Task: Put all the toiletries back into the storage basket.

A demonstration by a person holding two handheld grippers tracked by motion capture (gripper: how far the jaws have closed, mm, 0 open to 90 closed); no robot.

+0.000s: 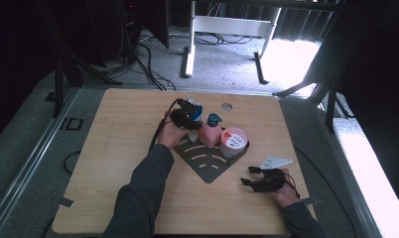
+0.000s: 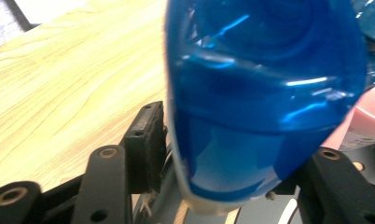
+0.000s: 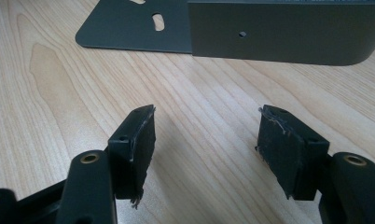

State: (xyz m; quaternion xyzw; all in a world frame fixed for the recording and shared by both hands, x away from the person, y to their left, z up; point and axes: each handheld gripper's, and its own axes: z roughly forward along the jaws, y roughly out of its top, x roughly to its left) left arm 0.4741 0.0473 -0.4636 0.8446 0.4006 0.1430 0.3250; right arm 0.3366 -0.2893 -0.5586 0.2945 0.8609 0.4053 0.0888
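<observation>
Blue translucent plastic bottle (image 2: 265, 98) is sitting between the jaws of my left hand-held gripper (image 1: 187, 119), at the back corner of the dark grey slotted metal rack (image 1: 207, 163) in the middle of the table (image 1: 113, 148). I am judging the placement as nearly finished: the bottle is standing upright in the rack beside the pink pump-topped bottle (image 1: 210, 131) and the round red-and-white lidded tub (image 1: 233, 141), and the left pad appears to be standing just clear of its wall, so only the withdrawal is remaining. My right hand-held gripper (image 1: 249, 176) is resting on the light wood table near the rack's front corner, jaws parted and holding nothing. Beyond the table, grey carpet, trailing cables and a white frame are showing.
</observation>
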